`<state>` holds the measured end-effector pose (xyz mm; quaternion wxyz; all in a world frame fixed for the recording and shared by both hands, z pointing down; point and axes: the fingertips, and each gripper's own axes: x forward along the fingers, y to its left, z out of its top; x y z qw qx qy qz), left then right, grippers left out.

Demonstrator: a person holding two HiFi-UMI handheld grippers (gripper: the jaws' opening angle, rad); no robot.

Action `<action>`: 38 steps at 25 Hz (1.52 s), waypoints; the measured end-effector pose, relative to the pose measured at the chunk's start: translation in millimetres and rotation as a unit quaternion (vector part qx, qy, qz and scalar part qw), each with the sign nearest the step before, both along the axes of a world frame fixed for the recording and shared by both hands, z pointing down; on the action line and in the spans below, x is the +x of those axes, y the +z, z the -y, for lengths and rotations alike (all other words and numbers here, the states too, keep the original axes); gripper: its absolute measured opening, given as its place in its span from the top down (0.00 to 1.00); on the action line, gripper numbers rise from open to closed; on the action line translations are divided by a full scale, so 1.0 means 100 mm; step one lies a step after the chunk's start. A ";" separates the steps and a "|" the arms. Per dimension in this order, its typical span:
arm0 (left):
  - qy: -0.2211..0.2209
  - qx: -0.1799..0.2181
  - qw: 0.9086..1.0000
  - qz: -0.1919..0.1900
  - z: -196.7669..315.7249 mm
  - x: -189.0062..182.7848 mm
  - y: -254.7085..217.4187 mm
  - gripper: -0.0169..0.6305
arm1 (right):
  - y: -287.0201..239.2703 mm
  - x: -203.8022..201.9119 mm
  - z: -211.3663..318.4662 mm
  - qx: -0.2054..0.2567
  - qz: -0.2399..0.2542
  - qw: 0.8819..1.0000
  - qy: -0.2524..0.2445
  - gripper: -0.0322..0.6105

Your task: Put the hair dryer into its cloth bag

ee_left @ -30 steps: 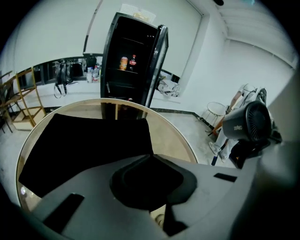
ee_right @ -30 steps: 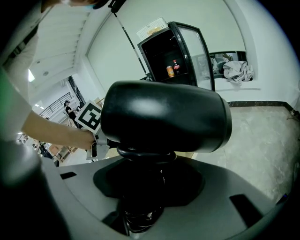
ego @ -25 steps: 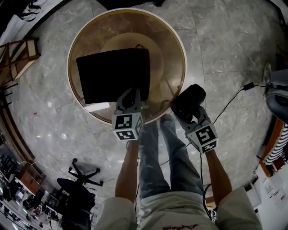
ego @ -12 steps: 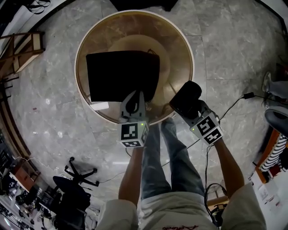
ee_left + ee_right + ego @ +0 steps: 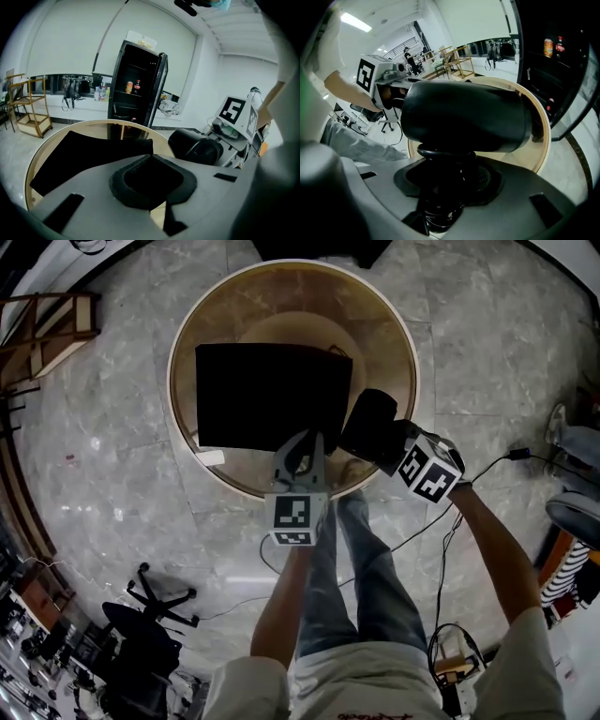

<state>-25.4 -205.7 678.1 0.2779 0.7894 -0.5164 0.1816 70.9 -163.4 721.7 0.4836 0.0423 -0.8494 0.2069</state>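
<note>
A black cloth bag (image 5: 272, 395) lies flat on the round wooden table (image 5: 394, 352). My left gripper (image 5: 302, 441) is at the bag's near right corner and looks shut on its edge; in the left gripper view the black cloth (image 5: 89, 157) runs right into the closed jaws of my left gripper (image 5: 150, 180). My right gripper (image 5: 392, 442) is shut on the handle of the black hair dryer (image 5: 368, 423), held over the table's near right rim beside the bag. In the right gripper view the hair dryer's barrel (image 5: 464, 117) lies crosswise above my right gripper (image 5: 445, 190).
A small white item (image 5: 211, 457) lies at the table's near left rim. A wooden shelf (image 5: 47, 334) stands far left, an office chair (image 5: 141, 620) near left. A cable (image 5: 473, 474) trails over the marble floor on the right. A black cabinet (image 5: 138, 89) stands beyond the table.
The right gripper has swung left with the hair dryer, from beyond the table's rim to over it beside the bag, rolling as it went. The left gripper stays at the bag's corner.
</note>
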 end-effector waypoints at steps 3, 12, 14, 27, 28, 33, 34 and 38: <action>0.001 -0.001 1.000 -0.006 0.00 0.00 -0.01 0.92 | 0.12 -0.05 0.07 0.001 -0.033 0.998 -0.044 0.64; 0.009 -0.005 1.000 -0.014 -0.03 -0.03 0.00 0.92 | 0.35 -0.17 0.13 -0.006 -0.110 0.987 -0.118 0.64; 0.011 -0.007 1.000 -0.017 -0.05 -0.01 -0.01 0.92 | 0.43 -0.17 0.09 -0.010 -0.133 0.981 -0.140 0.64; 0.027 -0.009 0.999 -0.032 -0.03 0.06 -0.05 0.92 | 0.57 -0.46 0.20 -0.005 -0.169 0.971 -0.168 0.64; 0.029 -0.008 0.999 -0.033 -0.03 0.06 -0.07 0.92 | 0.57 -0.50 0.21 -0.003 -0.168 0.971 -0.169 0.64; 0.029 -0.007 0.999 -0.041 -0.02 0.06 -0.10 0.92 | 0.59 -0.65 0.25 0.001 -0.163 0.972 -0.169 0.64; 0.027 -0.008 0.999 -0.044 -0.02 0.05 -0.10 0.92 | 0.60 -0.67 0.26 0.002 -0.162 0.972 -0.172 0.64; 0.024 -0.011 0.998 -0.048 -0.04 0.01 -0.06 0.92 | 0.62 -0.72 0.28 0.010 -0.160 0.971 -0.180 0.64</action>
